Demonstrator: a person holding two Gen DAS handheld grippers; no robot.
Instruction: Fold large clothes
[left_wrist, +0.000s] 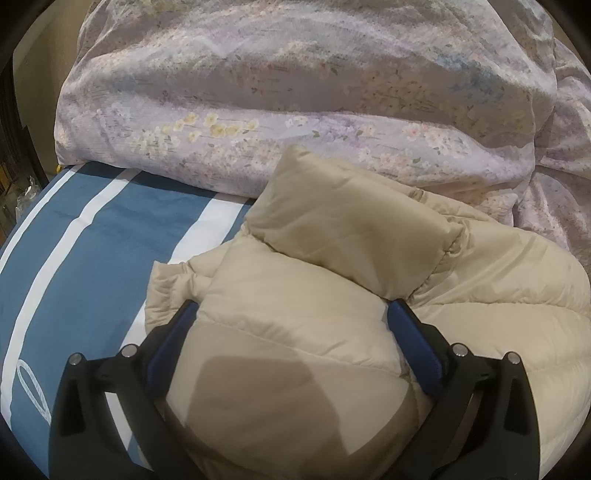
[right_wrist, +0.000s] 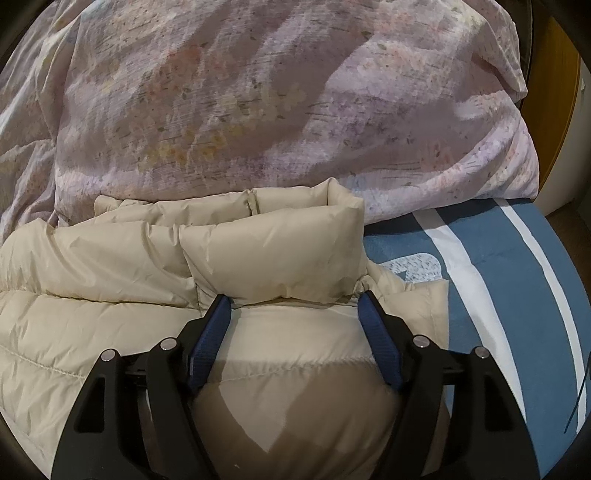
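Note:
A beige quilted puffer jacket (left_wrist: 332, 258) lies on a blue and white striped bed sheet (left_wrist: 85, 236). Its padded collar stands up at the far end. In the left wrist view my left gripper (left_wrist: 291, 310) has its jaws spread wide around a puffy fold of the jacket, with the fabric bulging between the blue pads (left_wrist: 413, 332). In the right wrist view the jacket (right_wrist: 110, 266) fills the lower left. My right gripper (right_wrist: 295, 299) also straddles a thick fold just below the collar (right_wrist: 273, 247), jaws wide. Whether either gripper is squeezing the padding does not show.
A lilac floral duvet (left_wrist: 295, 92) is heaped across the back of the bed, right behind the jacket; it also shows in the right wrist view (right_wrist: 258, 96). Bare striped sheet (right_wrist: 498, 266) lies to the right of the jacket. A wooden door (right_wrist: 554, 110) stands at the far right.

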